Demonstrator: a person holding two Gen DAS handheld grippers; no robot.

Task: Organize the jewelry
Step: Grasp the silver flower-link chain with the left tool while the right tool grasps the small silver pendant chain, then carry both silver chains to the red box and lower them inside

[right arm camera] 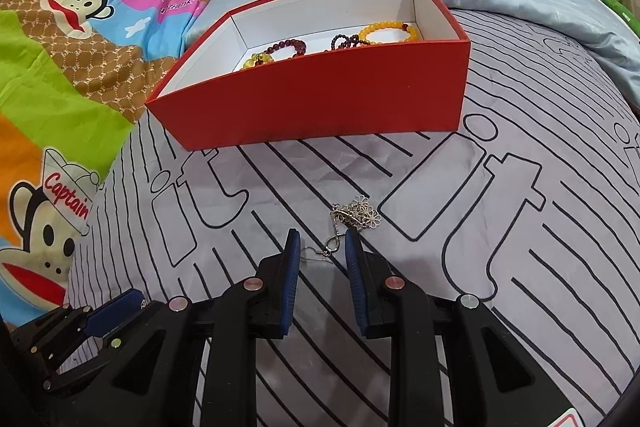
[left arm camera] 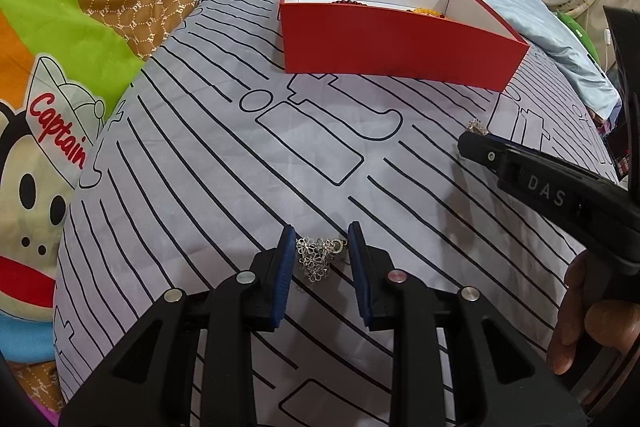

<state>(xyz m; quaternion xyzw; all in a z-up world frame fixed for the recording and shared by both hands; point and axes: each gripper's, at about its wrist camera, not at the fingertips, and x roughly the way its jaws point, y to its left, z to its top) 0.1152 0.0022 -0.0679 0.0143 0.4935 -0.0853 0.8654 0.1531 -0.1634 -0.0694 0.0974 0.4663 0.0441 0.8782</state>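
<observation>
left claw (left arm camera: 321, 235) — pads apart, a silver flower earring (left arm camera: 316, 255) lying on the striped bed sheet (left arm camera: 200, 155) between them | red box (right arm camera: 320, 99) farther back, beaded bracelets (right arm camera: 390, 31) inside | right claw (right arm camera: 322, 241) — pads apart, second flower earring (right arm camera: 356, 217) on the sheet at its right fingertip

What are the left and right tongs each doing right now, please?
Left tongs: open, straddling a silver flower earring on the bedsheet.
Right tongs: open, around another silver flower earring; nothing held.
</observation>
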